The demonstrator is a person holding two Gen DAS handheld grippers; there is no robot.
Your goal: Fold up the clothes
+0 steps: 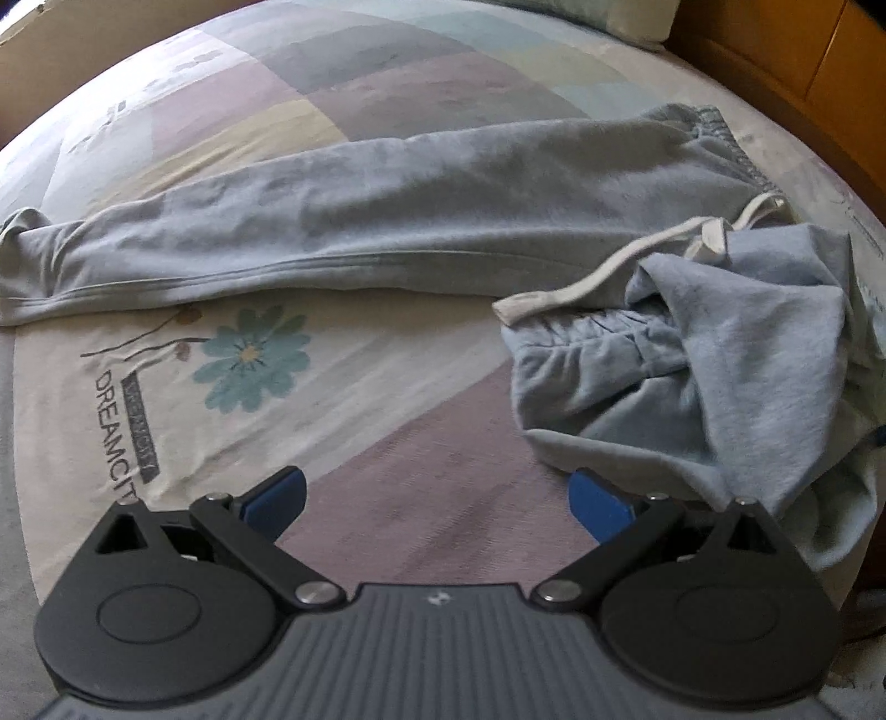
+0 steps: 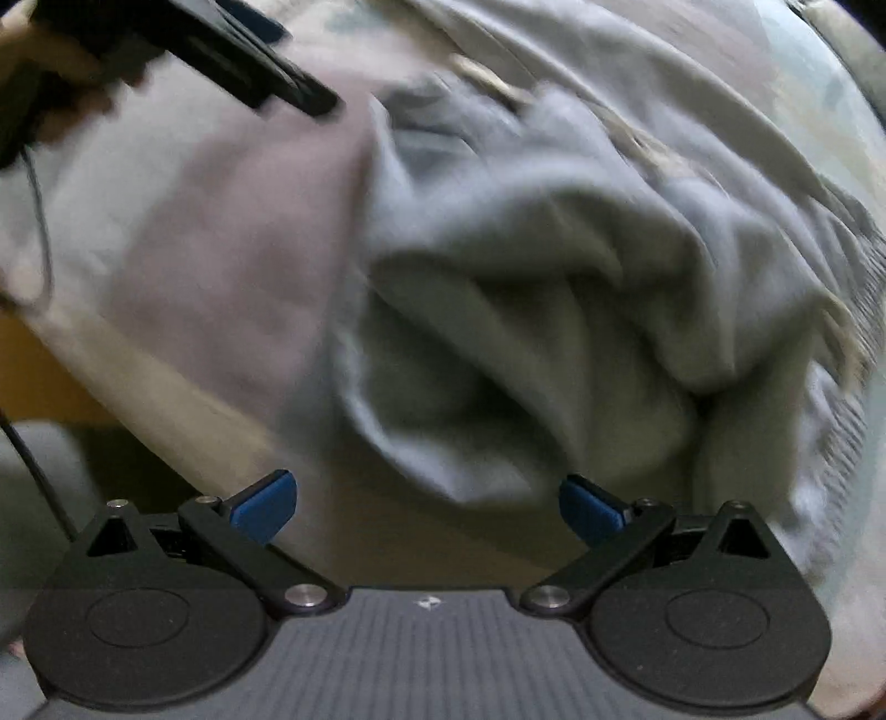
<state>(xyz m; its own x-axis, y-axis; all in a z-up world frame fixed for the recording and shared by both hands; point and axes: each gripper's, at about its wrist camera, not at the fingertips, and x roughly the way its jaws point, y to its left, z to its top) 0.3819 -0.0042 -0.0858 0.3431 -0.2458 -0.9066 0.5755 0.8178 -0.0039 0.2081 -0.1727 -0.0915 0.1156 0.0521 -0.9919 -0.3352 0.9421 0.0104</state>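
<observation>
With both the left gripper (image 1: 437, 498) and right gripper (image 2: 429, 501) spread open and empty, a careless pinch could snag only the top layer of the bunched sweatpants (image 1: 692, 354) at three o'clock, dragging the straight leg (image 1: 310, 221) crooked across the bed (image 1: 387, 421).

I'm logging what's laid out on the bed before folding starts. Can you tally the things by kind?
Grey sweatpants: 1, one leg laid out straight, the other part bunched up
White drawstring: 1
Patchwork bedsheet: 1
Pillow: 1
Open grippers: 2, left gripper and right gripper
Total: 6
</observation>
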